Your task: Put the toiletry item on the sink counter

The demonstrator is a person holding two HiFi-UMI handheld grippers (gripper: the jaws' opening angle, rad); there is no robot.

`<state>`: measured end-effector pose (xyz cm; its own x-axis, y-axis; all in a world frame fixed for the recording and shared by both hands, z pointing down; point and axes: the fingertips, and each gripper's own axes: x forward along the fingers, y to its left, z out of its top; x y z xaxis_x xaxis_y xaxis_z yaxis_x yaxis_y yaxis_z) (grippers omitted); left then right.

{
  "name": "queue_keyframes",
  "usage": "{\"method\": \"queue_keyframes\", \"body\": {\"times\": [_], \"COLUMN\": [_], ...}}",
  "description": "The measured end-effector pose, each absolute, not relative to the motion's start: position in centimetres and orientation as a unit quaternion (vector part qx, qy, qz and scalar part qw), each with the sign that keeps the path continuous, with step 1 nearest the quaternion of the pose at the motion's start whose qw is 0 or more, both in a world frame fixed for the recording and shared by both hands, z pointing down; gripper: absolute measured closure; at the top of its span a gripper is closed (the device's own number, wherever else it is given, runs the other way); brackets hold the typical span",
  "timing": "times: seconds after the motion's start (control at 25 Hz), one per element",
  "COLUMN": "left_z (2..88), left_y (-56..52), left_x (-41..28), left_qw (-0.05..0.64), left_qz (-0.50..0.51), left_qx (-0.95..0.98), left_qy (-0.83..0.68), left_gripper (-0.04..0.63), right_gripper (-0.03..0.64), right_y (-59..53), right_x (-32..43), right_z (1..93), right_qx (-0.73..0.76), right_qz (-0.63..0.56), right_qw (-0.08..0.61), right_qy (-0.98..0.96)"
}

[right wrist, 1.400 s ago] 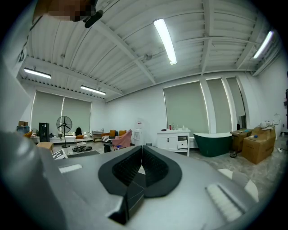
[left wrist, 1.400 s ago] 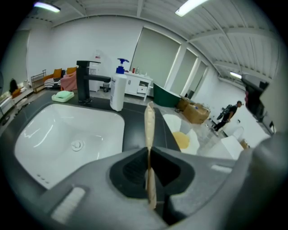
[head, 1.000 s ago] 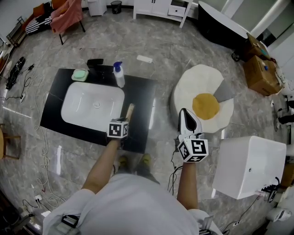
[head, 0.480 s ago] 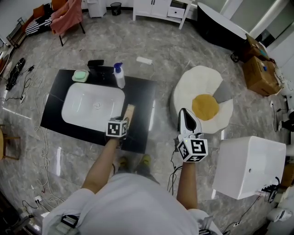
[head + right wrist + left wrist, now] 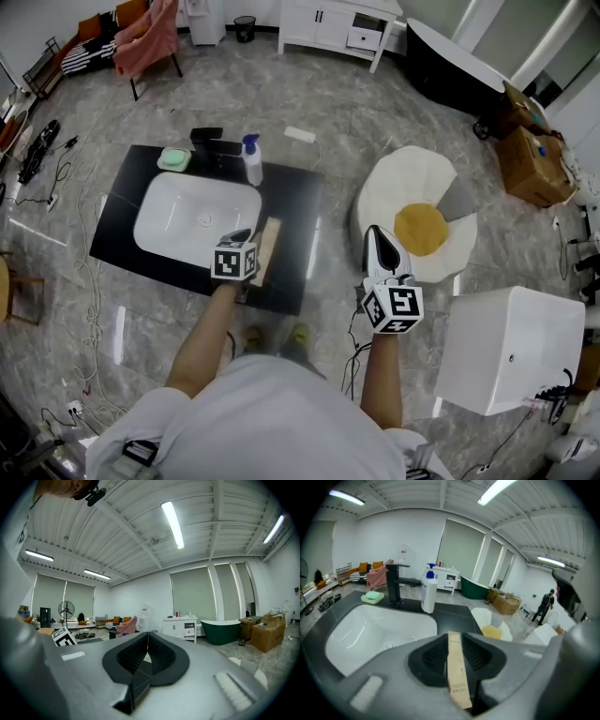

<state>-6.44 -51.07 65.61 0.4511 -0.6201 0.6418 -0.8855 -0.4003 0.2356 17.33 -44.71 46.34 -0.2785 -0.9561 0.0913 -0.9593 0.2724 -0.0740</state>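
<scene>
One slim tan carton (image 5: 457, 670), printed "TOOTH BRUSH" at its near end; no other wording legible on it. In the head view, same carton (image 5: 266, 246) flat on the black worktop (image 5: 291, 202), just beside the white basin (image 5: 197, 217) at about 4 o'clock of it, long axis toward 1 o'clock.

Left hand-held gripper (image 5: 246, 242) low over the worktop's near edge, touching or almost touching the carton's near end. Seen from the left gripper view, left hand-held gripper (image 5: 457, 640) with jaws apart and closing, carton lying between them, a gap at each pad, so not clamped.

Right hand-held gripper (image 5: 377, 234) off the worktop at 3 o'clock, over the floor beside a fried-egg-shaped rug (image 5: 417, 225). Right hand-held gripper (image 5: 147, 641) with jaws pressed together, nothing in them. One cube with black-and-white square markers on each.

Counted on the worktop: one basin; one black tap (image 5: 208, 139) at its 12 o'clock; one white pump bottle (image 5: 252, 161) with a blue pump at 1 o'clock, label unreadable; one pale green soap in its dish (image 5: 174, 158) at 11 o'clock. Tap (image 5: 395, 585), bottle (image 5: 428, 592) and soap (image 5: 374, 596) in a row beyond the basin in the left gripper view.
</scene>
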Motion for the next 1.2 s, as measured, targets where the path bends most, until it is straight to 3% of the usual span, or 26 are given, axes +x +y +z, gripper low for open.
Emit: {"method": "queue_keyframes", "body": {"times": [1.2], "left_z": [43.3], "left_y": [-47.5], "left_x": [-9.6], "left_qw": [0.076], "left_qz": [0.076], "left_qx": [0.852], "left_qy": [-0.512], "left_gripper": [0.597], "right_gripper": [0.614], "right_y": [-40.2], "right_x": [15.2], "right_z": [43.5], "right_qx": [0.597], "right_qz": [0.042], "right_qw": [-0.008], "right_qy": [-0.801]}}
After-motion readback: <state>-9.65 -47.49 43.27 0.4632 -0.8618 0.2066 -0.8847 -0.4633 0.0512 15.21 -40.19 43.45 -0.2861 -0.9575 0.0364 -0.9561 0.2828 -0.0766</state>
